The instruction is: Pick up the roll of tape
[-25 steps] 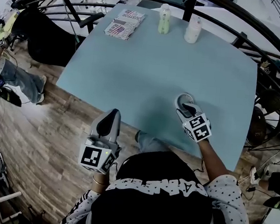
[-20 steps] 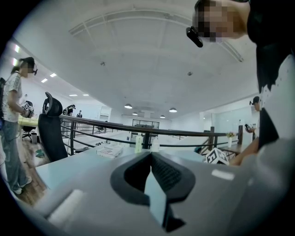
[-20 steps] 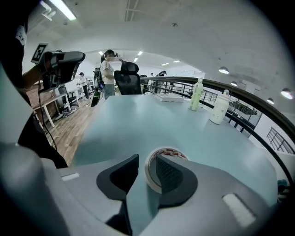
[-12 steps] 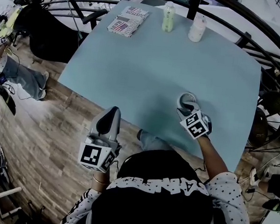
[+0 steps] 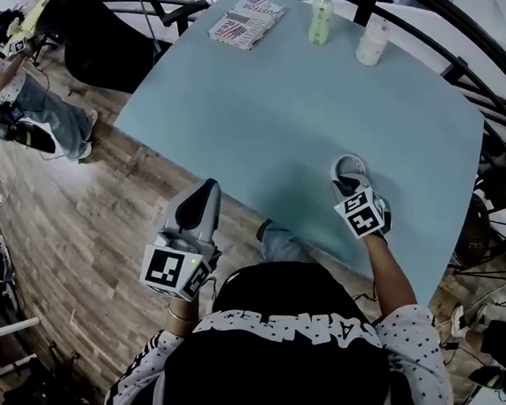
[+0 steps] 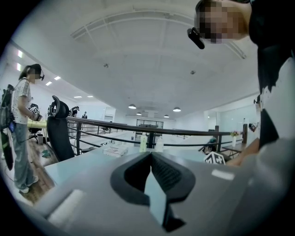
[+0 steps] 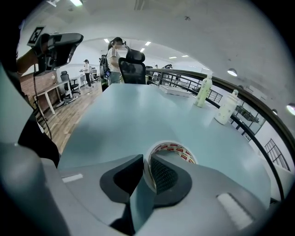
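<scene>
On the head view I lose the near half of the roll of tape (image 5: 349,165) under the right gripper (image 5: 352,185). Its fingers (image 7: 164,177) have just been closing with the roll's wall between them. I can't read the roll's red print, which is too small. The person's torso (image 5: 282,360) hides part of the bench (image 5: 271,110) edge. A bystander (image 5: 41,114) is cut off at the left.

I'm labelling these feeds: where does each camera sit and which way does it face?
Head view: on the person's head, steeply down at the table; shows torso, left tool, right tool.
Left gripper view: on the left tool, level across the table; its shut jaws show.
Right gripper view: on the right tool, angled down; its jaws have just closed onto the roll of tape.
Shared: green bottle, white bottle.
</scene>
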